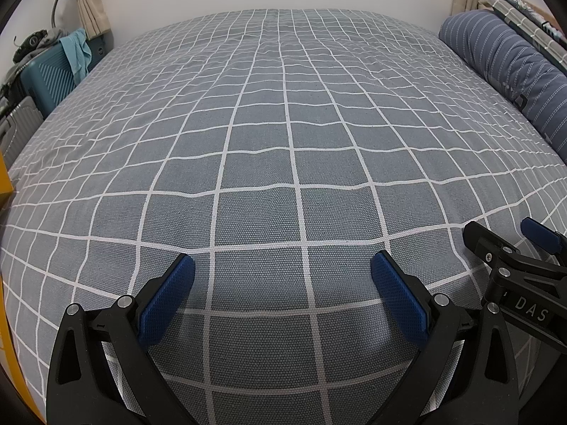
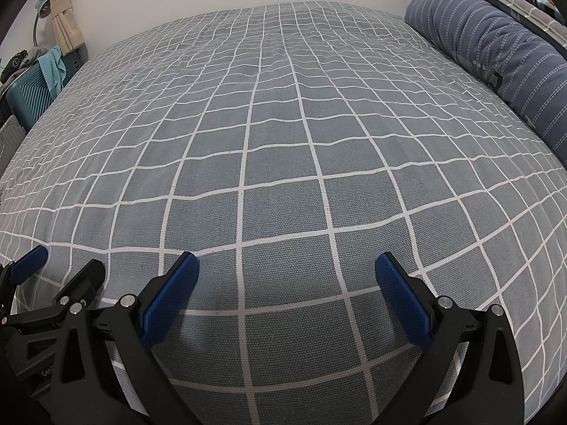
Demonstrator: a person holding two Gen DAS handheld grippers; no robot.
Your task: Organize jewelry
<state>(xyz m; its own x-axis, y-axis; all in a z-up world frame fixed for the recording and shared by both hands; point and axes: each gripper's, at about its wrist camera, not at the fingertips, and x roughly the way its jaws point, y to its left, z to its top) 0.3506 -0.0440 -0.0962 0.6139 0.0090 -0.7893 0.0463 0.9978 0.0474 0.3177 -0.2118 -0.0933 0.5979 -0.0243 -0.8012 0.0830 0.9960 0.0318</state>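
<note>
No jewelry shows in either view. My left gripper [image 1: 282, 265] hovers low over a grey-blue bedspread [image 1: 283, 124] with a white grid, its blue-padded fingers wide open and nothing between them. My right gripper [image 2: 287, 267] stands open the same way just to its right, also with nothing in it. In the left wrist view the right gripper [image 1: 503, 237] shows at the lower right edge. The left gripper [image 2: 60, 258] appears at the lower left of the right wrist view. Both rest close to the near edge of the bed.
A long blue striped pillow [image 1: 503, 71] and folded bedding [image 1: 524, 10] lie along the right side. Teal [image 1: 46, 78] and grey [image 1: 14, 124] suitcases with clothes on top stand left of the bed, near a curtain [image 1: 88, 0] and lamp. A white wall is behind.
</note>
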